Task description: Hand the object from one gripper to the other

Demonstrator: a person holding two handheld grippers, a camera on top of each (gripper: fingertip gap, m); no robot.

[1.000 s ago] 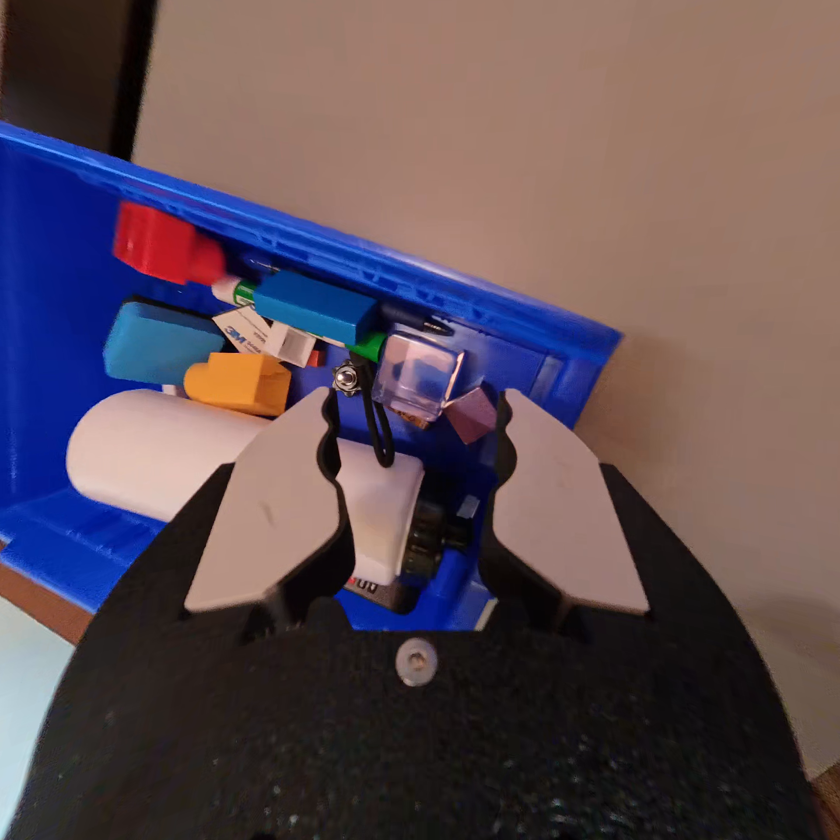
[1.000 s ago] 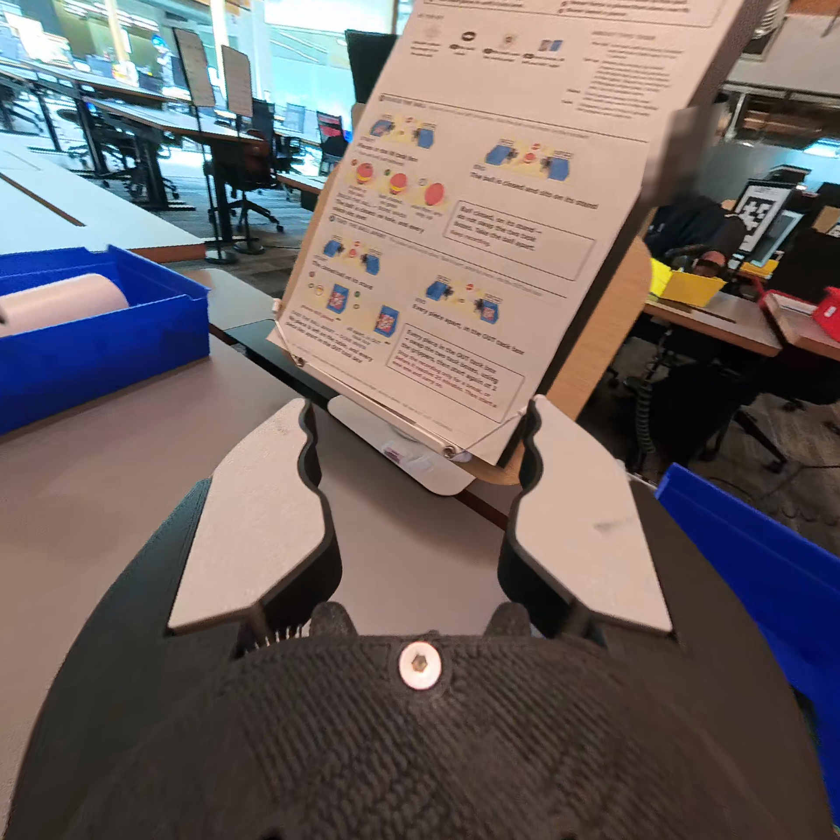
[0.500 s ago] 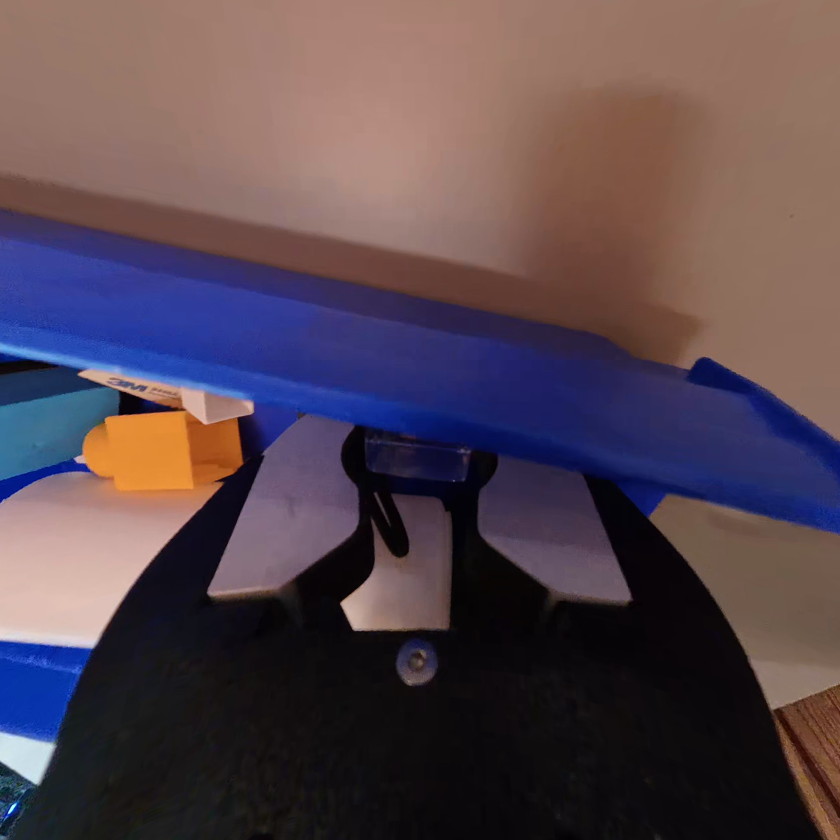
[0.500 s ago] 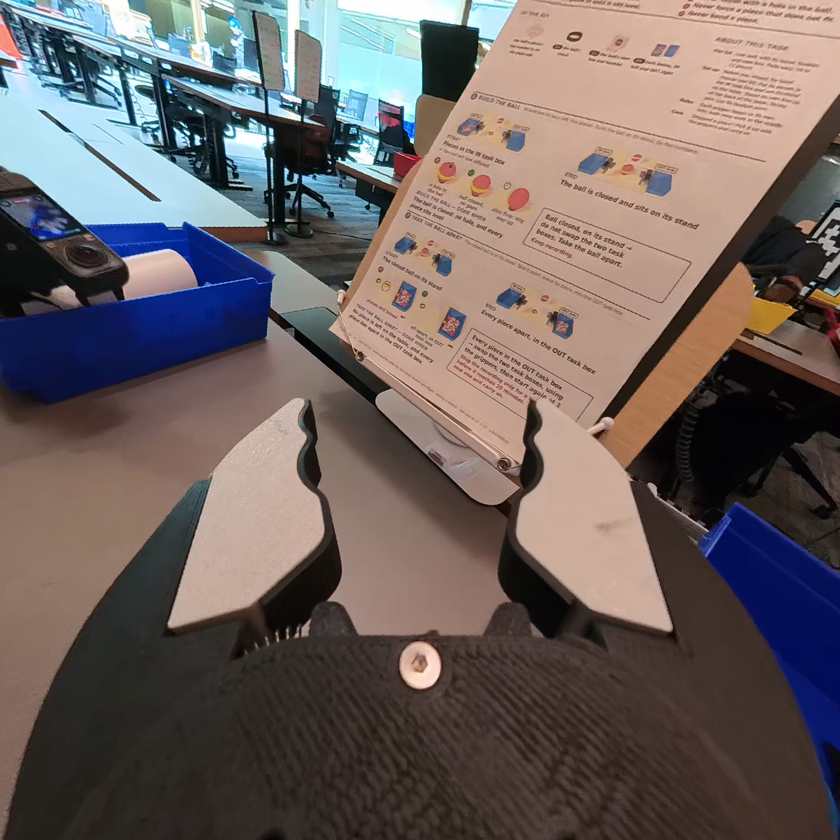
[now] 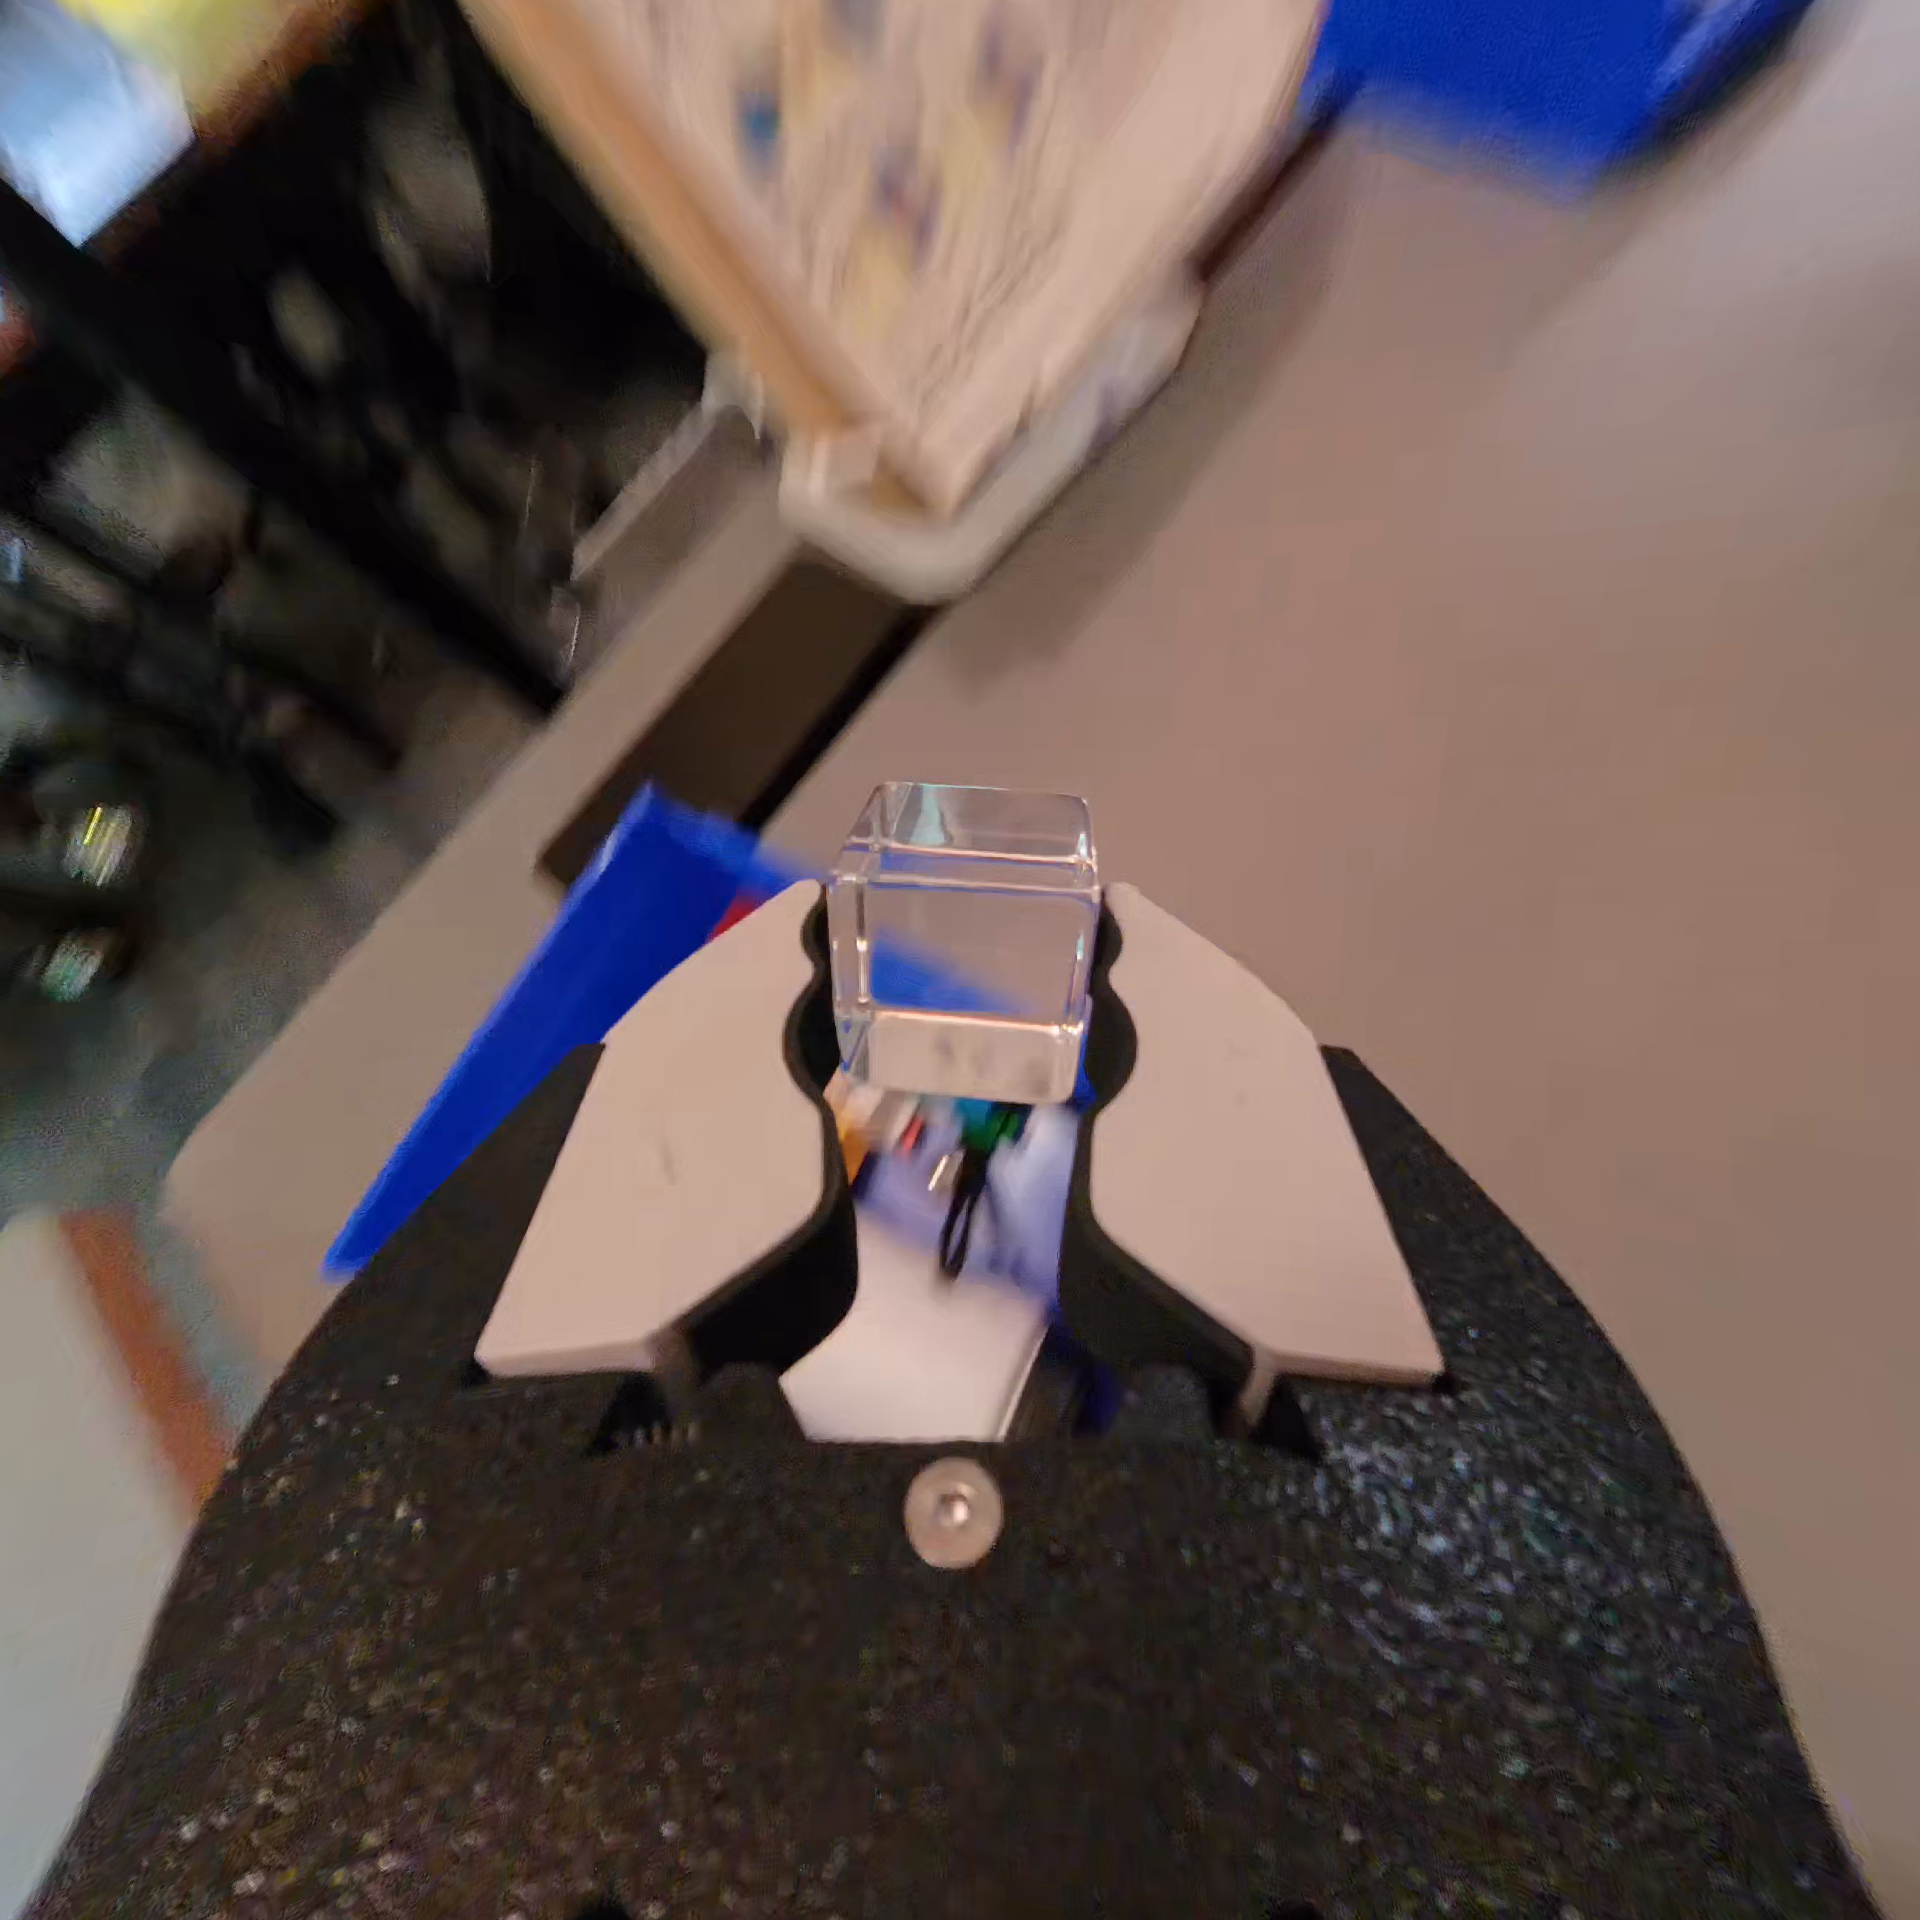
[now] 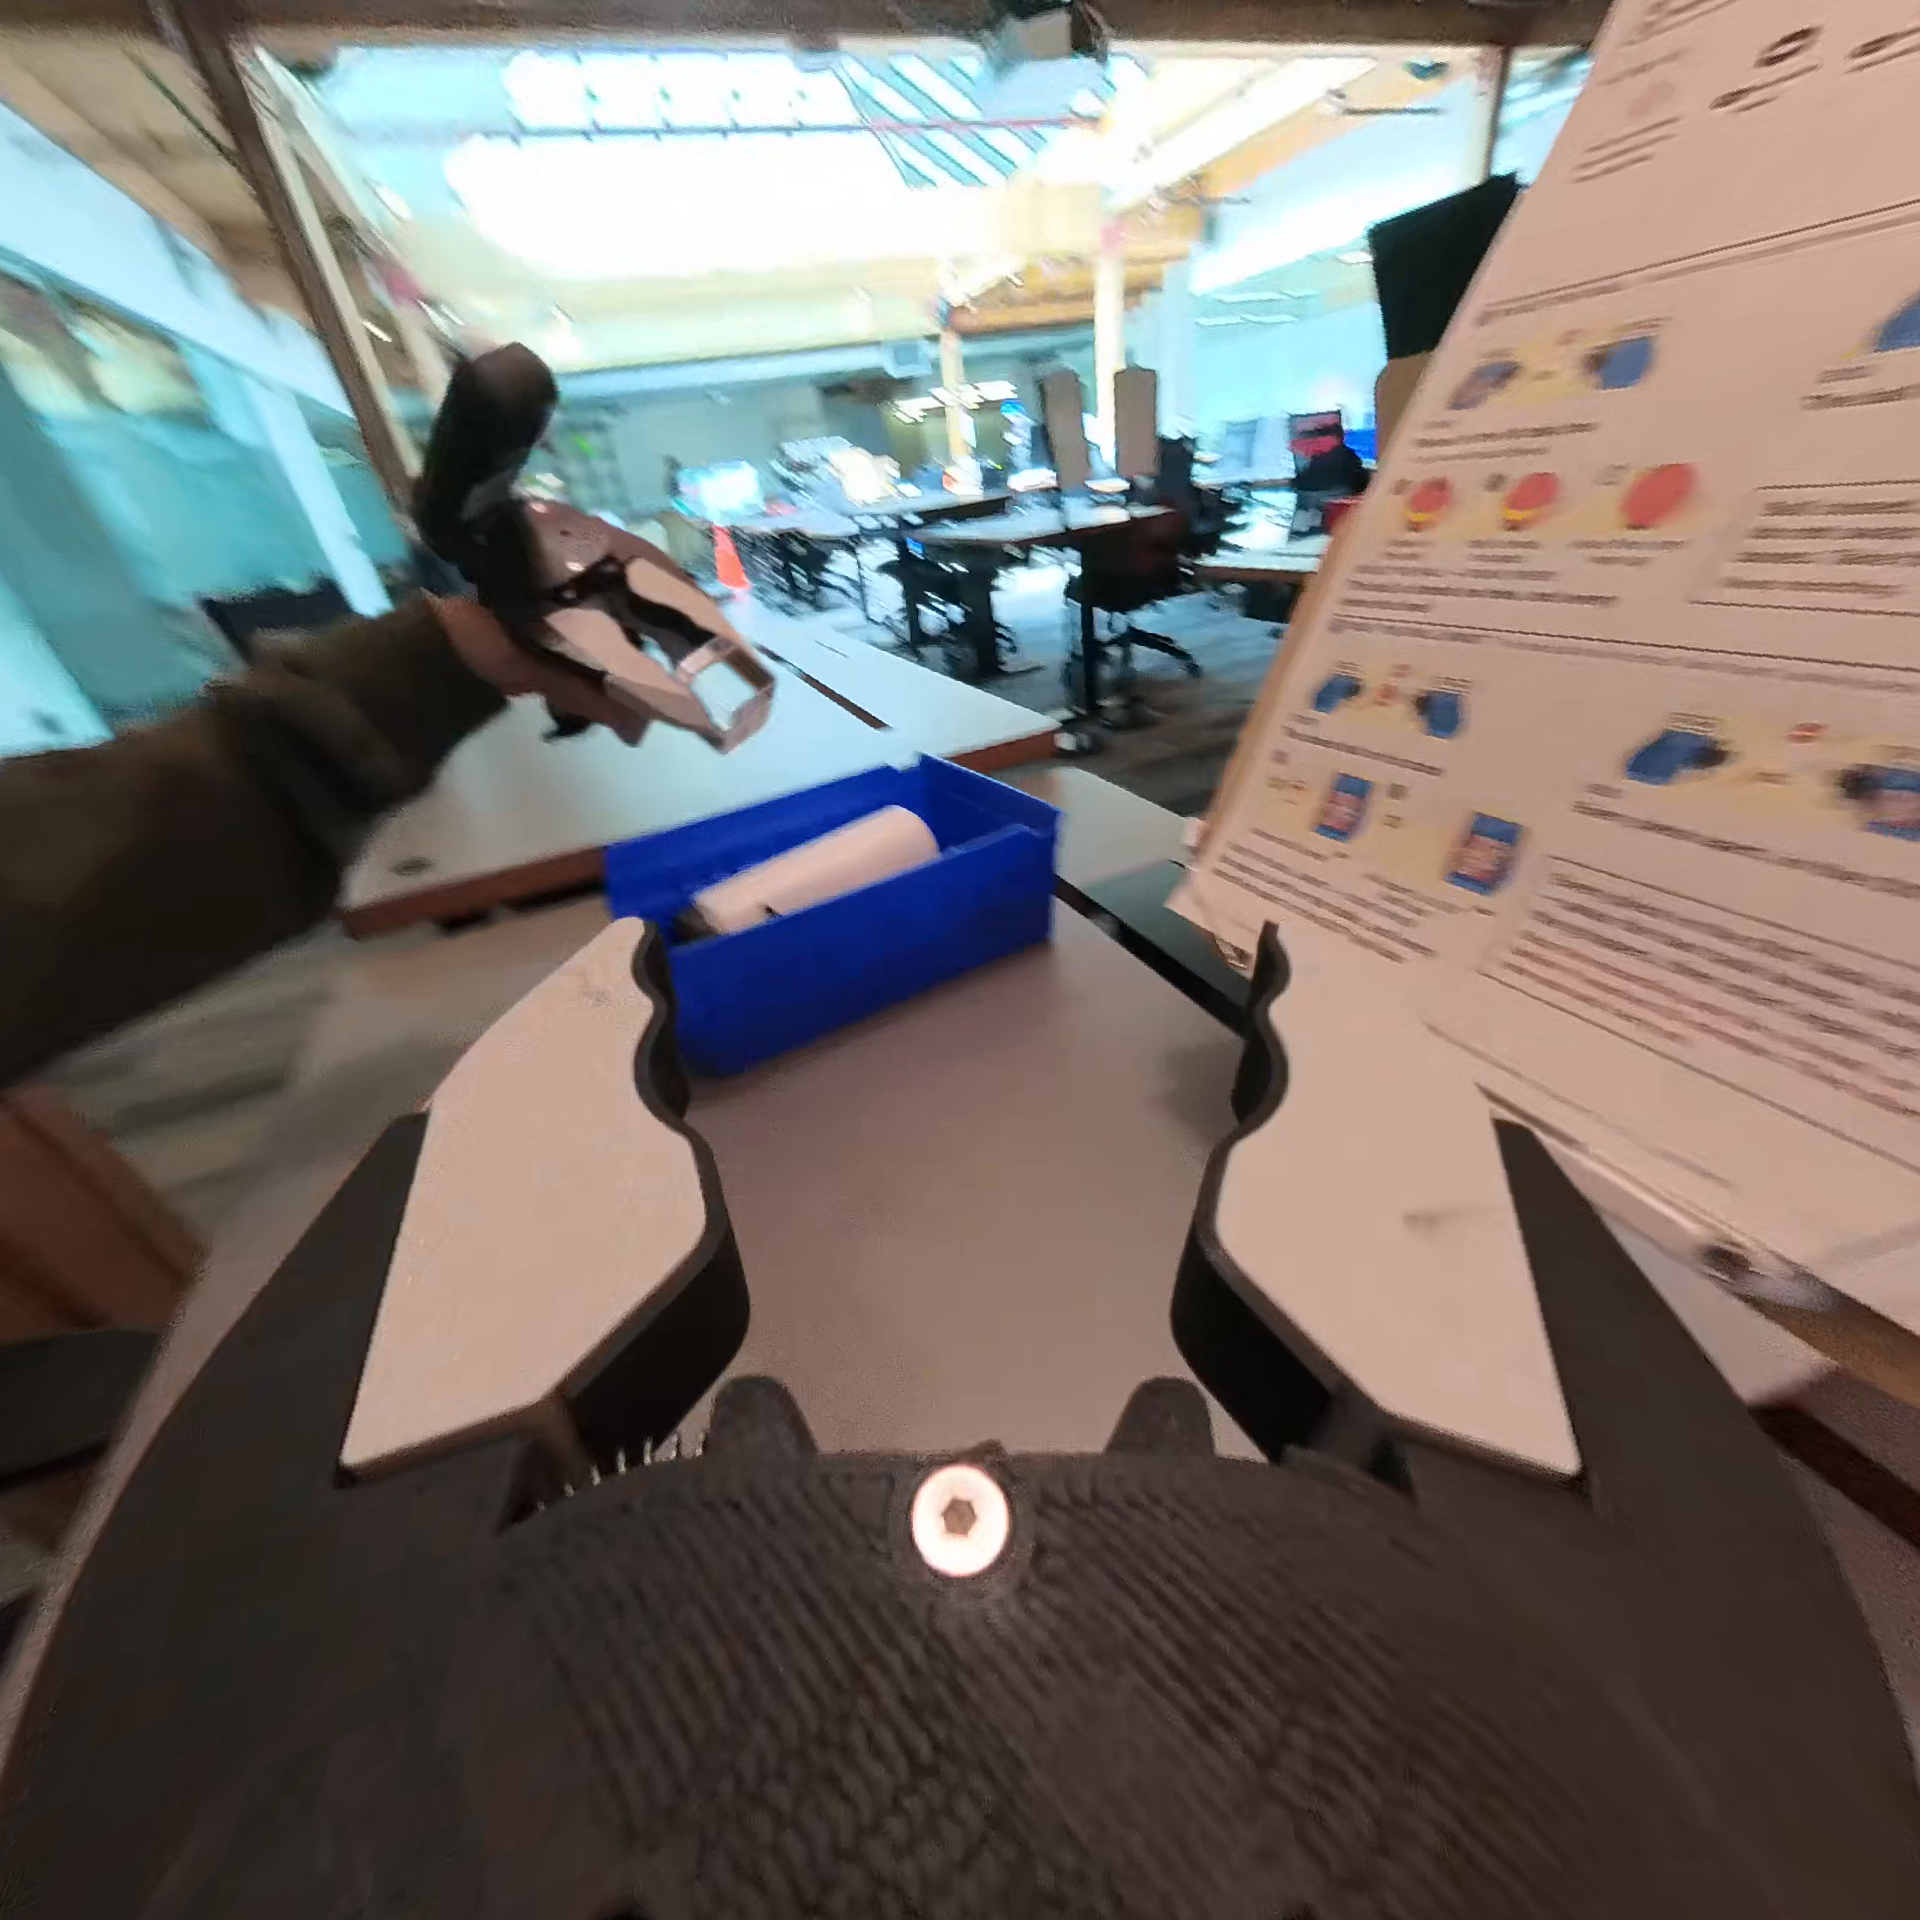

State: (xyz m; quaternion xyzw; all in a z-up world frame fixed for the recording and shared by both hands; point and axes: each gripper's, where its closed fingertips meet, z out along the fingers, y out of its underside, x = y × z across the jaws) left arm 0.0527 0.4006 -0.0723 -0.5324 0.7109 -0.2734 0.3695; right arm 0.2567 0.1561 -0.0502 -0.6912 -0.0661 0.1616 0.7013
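Note:
My left gripper (image 5: 964, 914) is shut on a clear cube (image 5: 966, 935), held between the fingertips in the air above the blue bin (image 5: 582, 997). In the right wrist view the left gripper (image 6: 717, 696) shows at upper left, raised above the bin (image 6: 862, 935), with the clear cube (image 6: 727, 698) at its tip. My right gripper (image 6: 956, 956) is open and empty, low over the grey table (image 6: 956, 1195), pointing toward the bin and apart from the cube.
The blue bin holds a white roll (image 6: 821, 868) and small coloured parts (image 5: 935, 1132). An instruction sheet on a stand (image 6: 1621, 727) rises at the right. A second blue bin (image 5: 1507, 83) lies across the table. A person's sleeve (image 6: 208, 810) reaches in from the left. There is about 35 cm between the tips of the two grippers.
My left gripper closed on the clear cube inside the bin and lifted it out into the air. My right gripper swung left toward the bin and stayed open.

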